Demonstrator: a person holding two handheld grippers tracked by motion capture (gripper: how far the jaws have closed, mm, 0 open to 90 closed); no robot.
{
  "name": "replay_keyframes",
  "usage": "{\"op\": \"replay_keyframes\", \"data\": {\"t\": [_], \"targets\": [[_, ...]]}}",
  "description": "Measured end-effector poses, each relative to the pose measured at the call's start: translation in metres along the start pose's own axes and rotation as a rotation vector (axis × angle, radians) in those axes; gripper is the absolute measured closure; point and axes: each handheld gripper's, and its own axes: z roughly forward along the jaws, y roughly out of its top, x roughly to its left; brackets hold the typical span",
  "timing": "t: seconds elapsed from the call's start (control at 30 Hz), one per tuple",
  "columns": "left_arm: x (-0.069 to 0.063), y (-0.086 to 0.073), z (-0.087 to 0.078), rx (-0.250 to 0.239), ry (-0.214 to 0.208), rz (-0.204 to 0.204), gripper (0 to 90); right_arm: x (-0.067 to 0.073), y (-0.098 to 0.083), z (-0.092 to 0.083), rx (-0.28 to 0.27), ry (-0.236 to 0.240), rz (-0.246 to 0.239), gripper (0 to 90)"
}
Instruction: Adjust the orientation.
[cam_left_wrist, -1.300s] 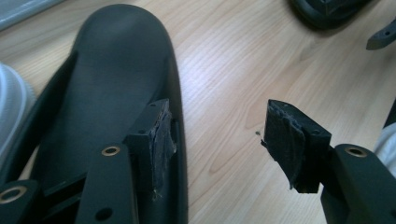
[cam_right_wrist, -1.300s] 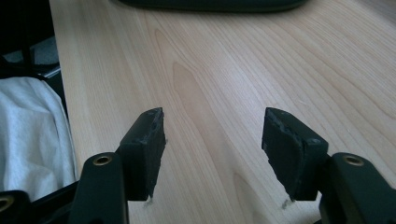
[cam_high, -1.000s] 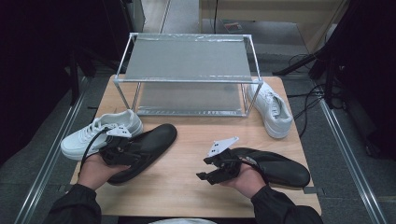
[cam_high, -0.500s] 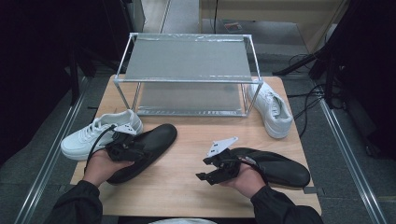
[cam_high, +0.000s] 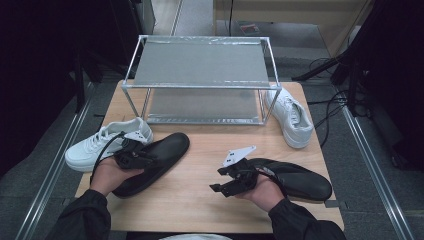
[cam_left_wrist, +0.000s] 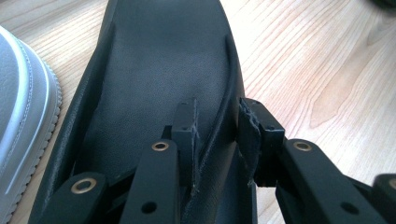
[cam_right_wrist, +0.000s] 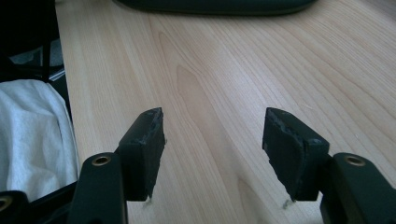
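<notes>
lowered a little onto the black leather slip-on shoe since a second ago, left gripper, jaws just closing. straddling the shoe's side wall now, one pad inside, one outside; seemingly pinching it, though actual contact hard to judge. lying at the front left of the light wooden table, just beside a white sneaker. spread wide and holding nothing, right gripper, hovering over bare wood, near a second black shoe. standing behind, a metal two-tier rack, with another white sneaker at its right.
</notes>
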Motion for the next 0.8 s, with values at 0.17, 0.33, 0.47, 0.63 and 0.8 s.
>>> {"op": "replay_keyframes", "data": {"t": [0.17, 0.33, 0.47, 0.63, 0.8], "targets": [[-0.001, 0.000, 0.000, 0.000, 0.001, 0.025, 70.7, 0.000, 0.000, 0.001, 0.000, 0.000, -0.006, 40.0], [-0.003, 0.003, -0.004, -0.001, -0.016, 0.025, 78.4, 0.000, 0.001, 0.000, -0.006, 0.000, -0.002, 38.7], [-0.005, 0.006, -0.009, -0.015, -0.030, 0.020, 82.5, -0.002, 0.001, -0.001, -0.017, -0.006, 0.000, 38.8], [-0.009, 0.014, -0.018, -0.068, -0.067, -0.005, 82.6, -0.002, -0.001, -0.004, -0.026, -0.014, 0.016, 39.0], [-0.023, 0.025, -0.015, -0.066, -0.093, 0.044, 83.1, -0.004, -0.004, -0.007, -0.039, -0.030, 0.024, 39.1]]}}
